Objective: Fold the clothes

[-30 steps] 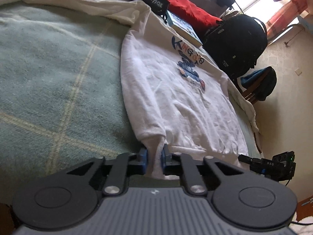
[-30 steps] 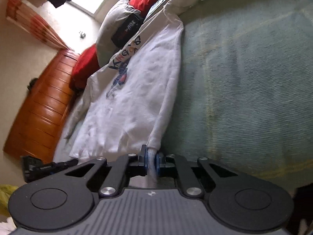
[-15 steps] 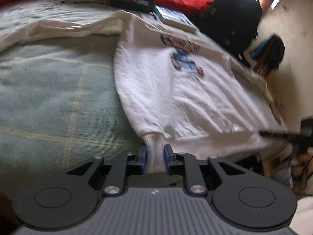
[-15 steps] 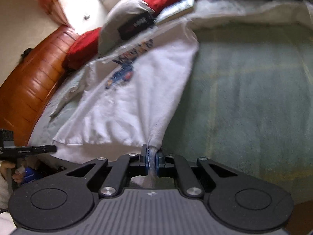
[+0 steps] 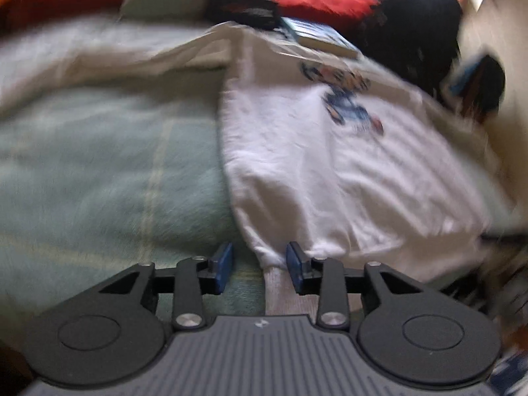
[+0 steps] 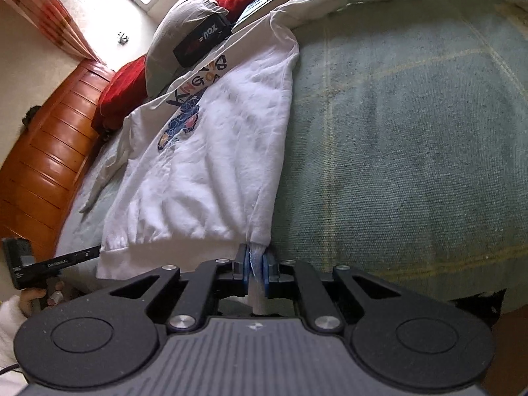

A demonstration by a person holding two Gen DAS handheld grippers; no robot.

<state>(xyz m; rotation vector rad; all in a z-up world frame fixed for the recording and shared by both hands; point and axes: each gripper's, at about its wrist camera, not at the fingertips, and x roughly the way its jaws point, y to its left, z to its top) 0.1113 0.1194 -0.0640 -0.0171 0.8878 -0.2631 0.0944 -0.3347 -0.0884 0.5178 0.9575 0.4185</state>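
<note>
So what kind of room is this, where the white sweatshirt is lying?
Most likely a bedroom. The white sweatshirt lies spread on a bed with a green blanket, a grey pillow and red cushions sit at its head, and a wooden bed frame runs along the side.

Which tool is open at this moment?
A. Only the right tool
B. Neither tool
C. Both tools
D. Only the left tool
D: the left tool has its blue pads spread apart around the white sweatshirt cuff, while the right tool pinches the fabric tightly.
</note>
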